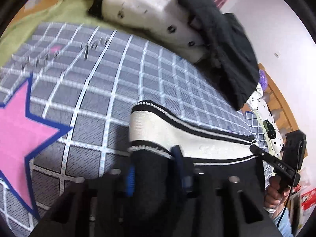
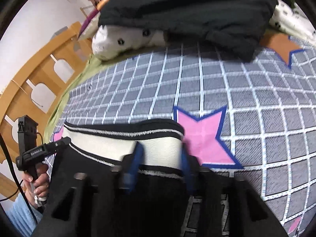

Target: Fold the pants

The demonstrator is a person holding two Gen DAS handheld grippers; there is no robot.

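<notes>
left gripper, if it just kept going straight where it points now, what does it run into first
The left gripper already straddles the black pants, so it would push first into their cream waistband. Past that lies the grey grid bedspread, then probably the white spotted pillow, though depth is unclear.

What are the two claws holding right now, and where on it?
Both hold the black pants at the cream waistband: left claw at one end, right claw at the other.

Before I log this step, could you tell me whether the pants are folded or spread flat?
Cannot tell: only the waistband end shows, gripped by the left gripper and right gripper.
</notes>
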